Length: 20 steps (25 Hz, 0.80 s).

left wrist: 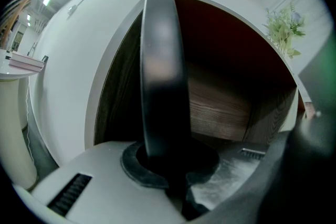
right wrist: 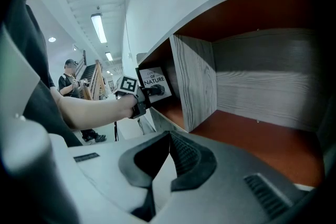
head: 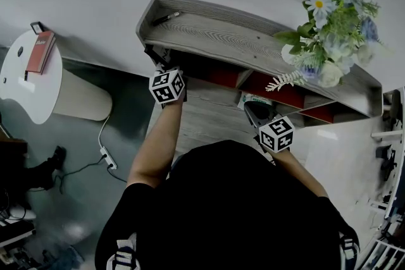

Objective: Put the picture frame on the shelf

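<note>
The black picture frame [left wrist: 163, 71] stands edge-on between the jaws of my left gripper [left wrist: 168, 165], which is shut on it. In the right gripper view the frame [right wrist: 156, 82] shows a white print and sits at the mouth of the shelf's left compartment, with the left gripper [right wrist: 142, 96] at its lower edge. From the head view, the left gripper [head: 159, 67] reaches under the wood-grain shelf top [head: 215, 31], which hides the frame. My right gripper [right wrist: 167, 165] is shut and empty, held before the middle compartment [right wrist: 252, 139].
A vase of flowers [head: 329, 22] stands on the shelf top's right end, and a small dark pen-like object [head: 166, 17] lies at its left end. A round white table [head: 31, 82] with a red book [head: 41, 50] stands to the left. A power strip [head: 109, 158] lies on the floor.
</note>
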### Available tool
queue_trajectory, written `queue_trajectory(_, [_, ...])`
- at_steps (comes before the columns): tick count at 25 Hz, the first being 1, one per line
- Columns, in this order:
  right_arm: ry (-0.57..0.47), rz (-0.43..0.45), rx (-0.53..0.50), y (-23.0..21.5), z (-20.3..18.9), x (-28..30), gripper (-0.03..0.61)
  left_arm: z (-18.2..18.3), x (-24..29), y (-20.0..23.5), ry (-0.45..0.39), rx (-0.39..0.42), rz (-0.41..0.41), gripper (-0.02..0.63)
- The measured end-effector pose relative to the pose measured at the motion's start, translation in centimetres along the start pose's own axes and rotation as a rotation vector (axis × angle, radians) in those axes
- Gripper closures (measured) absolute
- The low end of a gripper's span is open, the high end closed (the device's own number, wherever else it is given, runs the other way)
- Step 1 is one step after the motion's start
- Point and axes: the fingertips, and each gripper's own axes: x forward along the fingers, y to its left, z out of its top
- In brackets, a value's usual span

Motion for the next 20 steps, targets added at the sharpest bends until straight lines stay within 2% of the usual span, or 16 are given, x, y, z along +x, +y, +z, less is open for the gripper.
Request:
queue_trajectory(15, [0.000, 0.003, 0.002, 0.10, -0.18, -0.04, 0.565, -0.39, -0.22, -0.19, 0.009, -0.041, -0.039, 0.583])
queue_trajectory(20, [0.003, 0.008, 0.005, 0.24, -0.35, -0.08, 0.565, -0.56, -0.49, -0.42, 0.021, -0.045, -0.055, 0.547])
